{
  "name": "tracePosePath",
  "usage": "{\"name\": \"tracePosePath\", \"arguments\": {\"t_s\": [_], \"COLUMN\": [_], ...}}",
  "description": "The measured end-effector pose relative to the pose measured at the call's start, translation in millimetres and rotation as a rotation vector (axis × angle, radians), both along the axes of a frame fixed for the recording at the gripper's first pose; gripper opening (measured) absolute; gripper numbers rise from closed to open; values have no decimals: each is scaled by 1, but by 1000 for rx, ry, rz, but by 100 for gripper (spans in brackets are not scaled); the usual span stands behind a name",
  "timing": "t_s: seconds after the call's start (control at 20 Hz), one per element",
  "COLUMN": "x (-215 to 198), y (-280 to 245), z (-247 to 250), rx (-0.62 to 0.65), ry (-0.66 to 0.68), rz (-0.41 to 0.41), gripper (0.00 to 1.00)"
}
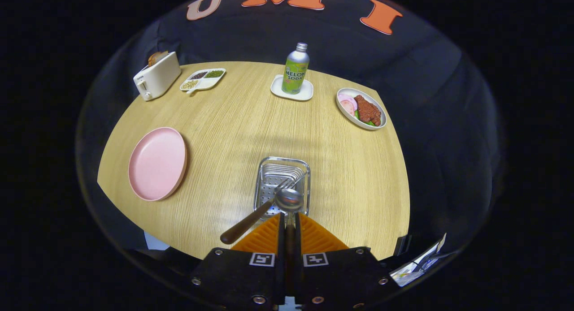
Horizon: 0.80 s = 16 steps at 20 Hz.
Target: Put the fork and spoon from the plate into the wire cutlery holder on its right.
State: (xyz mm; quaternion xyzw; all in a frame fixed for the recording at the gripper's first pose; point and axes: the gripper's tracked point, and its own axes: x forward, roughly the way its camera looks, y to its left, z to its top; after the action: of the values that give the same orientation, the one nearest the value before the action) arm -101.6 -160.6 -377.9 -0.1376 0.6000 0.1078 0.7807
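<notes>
Spoon (289, 199) is clamped by its handle between the closed fingers of the gripper (289, 217), bowl forward, above the near end of the wire cutlery holder (281, 182). Fork (262, 210) already leans in the holder, handle toward the near left. Lower the bowl beside the fork tines before releasing. Pink plate (157, 163) lies left. Bottle (295, 69) reads "MELON SODA"

spoon (289, 200) over holder (281, 182), fork (255, 214) inside

A cloth-walled booth with a laid wooden table (233, 123).
</notes>
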Motion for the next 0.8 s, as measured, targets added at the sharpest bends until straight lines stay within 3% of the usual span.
{"name": "tracePosePath", "arguments": {"t_s": [0.35,0.8], "x": [52,127], "y": [20,56], "z": [37,173], "rx": [73,218], "ry": [-232,-714], "rz": [-3,-26], "gripper": [8,9]}}
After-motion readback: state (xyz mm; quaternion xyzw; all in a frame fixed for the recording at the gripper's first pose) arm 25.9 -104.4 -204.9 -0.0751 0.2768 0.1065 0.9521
